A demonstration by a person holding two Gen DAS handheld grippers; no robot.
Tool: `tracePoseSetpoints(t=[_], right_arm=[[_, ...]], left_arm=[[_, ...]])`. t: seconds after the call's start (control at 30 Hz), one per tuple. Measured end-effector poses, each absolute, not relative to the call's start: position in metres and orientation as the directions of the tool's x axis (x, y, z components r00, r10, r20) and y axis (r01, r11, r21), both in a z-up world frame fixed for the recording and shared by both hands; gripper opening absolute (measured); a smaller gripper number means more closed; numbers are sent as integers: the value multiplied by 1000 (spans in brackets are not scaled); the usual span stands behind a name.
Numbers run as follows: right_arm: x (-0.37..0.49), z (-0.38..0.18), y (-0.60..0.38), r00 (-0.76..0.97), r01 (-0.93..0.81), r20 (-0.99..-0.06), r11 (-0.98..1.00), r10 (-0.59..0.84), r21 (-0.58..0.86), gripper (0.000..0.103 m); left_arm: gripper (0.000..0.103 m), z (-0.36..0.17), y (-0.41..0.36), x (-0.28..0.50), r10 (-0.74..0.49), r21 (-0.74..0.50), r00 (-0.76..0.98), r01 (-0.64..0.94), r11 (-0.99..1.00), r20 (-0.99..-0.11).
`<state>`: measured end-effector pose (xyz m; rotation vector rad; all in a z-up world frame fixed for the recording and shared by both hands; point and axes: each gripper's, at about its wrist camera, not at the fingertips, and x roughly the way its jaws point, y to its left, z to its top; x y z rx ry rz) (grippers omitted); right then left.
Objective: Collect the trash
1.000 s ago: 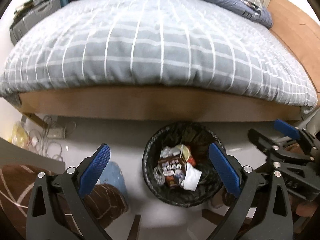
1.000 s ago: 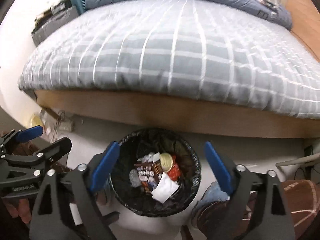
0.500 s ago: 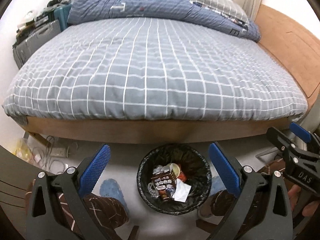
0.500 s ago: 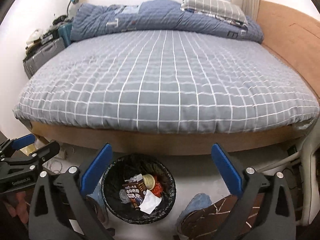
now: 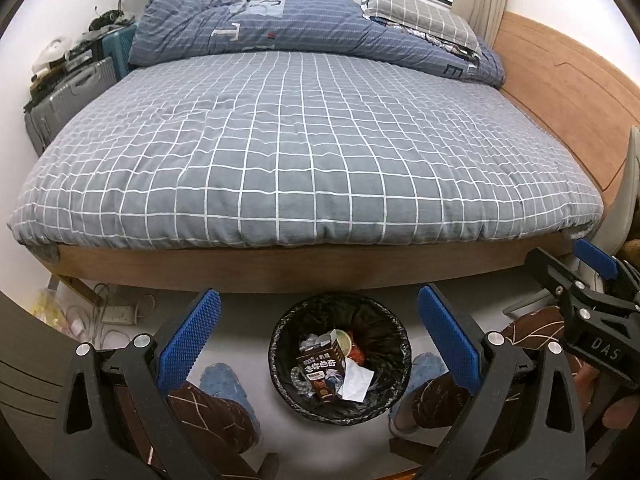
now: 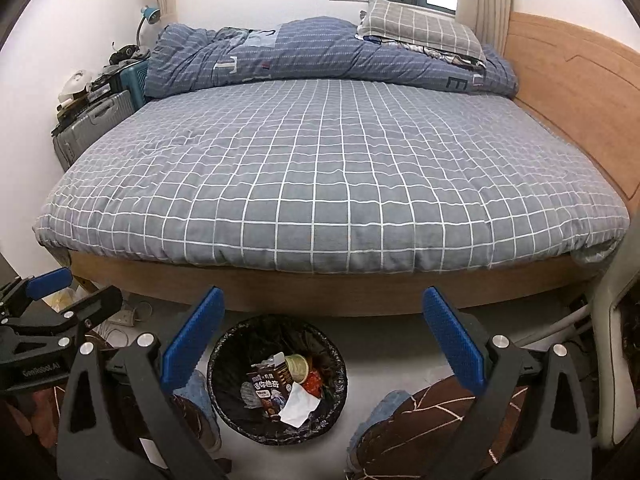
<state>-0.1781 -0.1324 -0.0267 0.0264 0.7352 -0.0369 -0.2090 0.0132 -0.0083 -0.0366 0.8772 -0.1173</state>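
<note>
A round bin with a black liner stands on the floor before the bed. Inside lie a dark printed carton, a white paper scrap, a tin lid and red wrappers. My left gripper hangs high above the bin, open, nothing between its blue pads. My right gripper is also open and empty, above and right of the bin. Each gripper shows at the other view's edge.
A wide bed with a grey checked cover fills the middle, a blue duvet and pillow at its far end. Suitcases stand at the left wall. Cables and a power strip lie under the bed's left corner. The person's slippered feet flank the bin.
Both grippers rose and tilted up, so the bin shrank and dropped lower in view while the whole bed and window came into sight. Both stay open.
</note>
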Motion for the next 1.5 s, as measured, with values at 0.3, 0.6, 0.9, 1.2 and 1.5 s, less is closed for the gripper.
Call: tracePoseSetpoints(t=[0.3,0.6,0.9,1.2,1.5], right_arm=[[-176,-27,-132,738,33,-675,999,-18,10,95],[-173,-29,-132,737,31,-676,999,-18,8,95],[-171,-31,-131,735,27,-678,1000,-16,6,95],[-169,-32,-129,733,22,-680,1000,-14,2,95],[-169,-32,-129,733,22,-680,1000,-15,2,95]], left_arm=[[97,-10,15,-206,-77,-45,643,66,997,-762],[97,-6,16,-206,-79,-57,636,54,997,-768],[97,-7,16,-203,-44,-29,638,34,999,-769],[97,-6,17,-203,-36,-22,642,30,999,-766],[97,-5,16,-204,-33,-16,644,32,999,-764]])
